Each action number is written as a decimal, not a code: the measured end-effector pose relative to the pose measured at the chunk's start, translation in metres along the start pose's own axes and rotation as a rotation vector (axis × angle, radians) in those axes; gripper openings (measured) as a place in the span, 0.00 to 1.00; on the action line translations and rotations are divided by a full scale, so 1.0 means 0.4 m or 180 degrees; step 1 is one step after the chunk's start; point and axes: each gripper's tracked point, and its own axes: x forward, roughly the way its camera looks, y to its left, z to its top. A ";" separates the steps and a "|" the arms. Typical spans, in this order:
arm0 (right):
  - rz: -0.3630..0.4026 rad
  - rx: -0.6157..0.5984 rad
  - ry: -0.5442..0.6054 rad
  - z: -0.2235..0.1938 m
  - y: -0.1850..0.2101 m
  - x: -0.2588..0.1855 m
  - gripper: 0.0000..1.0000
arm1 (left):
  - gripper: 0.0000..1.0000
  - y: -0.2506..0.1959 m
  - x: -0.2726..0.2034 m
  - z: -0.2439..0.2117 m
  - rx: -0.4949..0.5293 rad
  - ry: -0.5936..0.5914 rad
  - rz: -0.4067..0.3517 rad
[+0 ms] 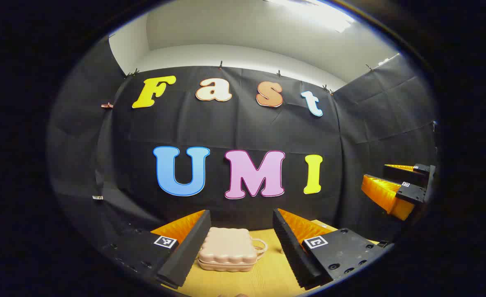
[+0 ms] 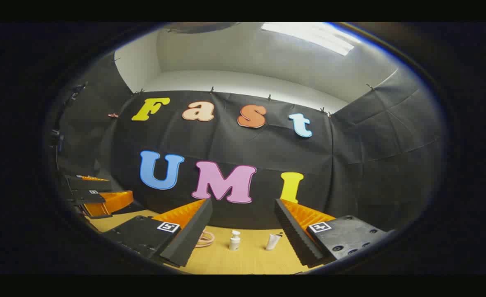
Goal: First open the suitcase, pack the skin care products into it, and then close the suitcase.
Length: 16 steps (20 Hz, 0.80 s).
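Observation:
A small pink suitcase lies closed on the wooden table, its handle to the right. My left gripper hangs open above the table's near side, the case seen between its fingers but farther off. In the right gripper view a white pump bottle and a white tube stand on the table, with the suitcase's handle peeking past the left finger. My right gripper is open, holding nothing. The right gripper also shows at the far right of the left gripper view.
Black cloth walls close the booth behind and at both sides of the table. The left gripper appears at the left edge of the right gripper view, raised above the table.

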 end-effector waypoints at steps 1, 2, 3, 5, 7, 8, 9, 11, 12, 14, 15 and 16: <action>-0.0005 -0.0002 -0.0008 -0.001 0.001 -0.002 0.97 | 0.96 0.002 0.000 0.003 -0.0001 -0.0005 0.0003; 0.0000 -0.0028 -0.0017 -0.001 0.000 -0.002 0.96 | 0.96 0.005 -0.001 -0.002 -0.0001 0.0000 0.0016; -0.0008 0.0004 0.0003 -0.003 0.002 -0.002 0.97 | 0.96 0.009 -0.002 -0.007 -0.0002 0.0021 0.0024; 0.0018 0.0014 0.0005 0.000 0.005 -0.002 0.97 | 0.96 0.019 -0.002 -0.019 -0.0010 0.0060 0.0061; 0.0046 0.0003 0.0025 -0.003 0.006 0.001 0.97 | 0.96 0.031 -0.005 -0.027 -0.0041 0.0094 0.0101; 0.0058 0.0000 0.0024 -0.003 0.007 0.002 0.96 | 0.96 0.038 -0.006 -0.034 -0.0054 0.0114 0.0122; 0.0071 0.0005 0.0018 -0.002 0.008 0.002 0.97 | 0.96 0.045 -0.006 -0.037 -0.0061 0.0126 0.0136; 0.0102 0.0013 0.0024 -0.001 0.010 0.002 0.97 | 0.96 0.057 -0.004 -0.053 -0.0077 0.0169 0.0164; 0.0102 -0.0011 0.0025 0.001 0.009 0.003 0.96 | 0.96 0.064 -0.002 -0.063 -0.0090 0.0197 0.0180; 0.0082 -0.0046 0.0041 -0.002 0.006 0.011 0.97 | 0.96 0.077 0.004 -0.074 -0.0122 0.0234 0.0199; 0.0089 -0.0035 0.0072 -0.008 0.009 0.018 0.96 | 0.96 0.077 0.013 -0.081 -0.0122 0.0264 0.0197; 0.0106 -0.0018 0.0084 -0.010 0.014 0.032 0.97 | 0.96 0.079 0.022 -0.094 -0.0117 0.0300 0.0195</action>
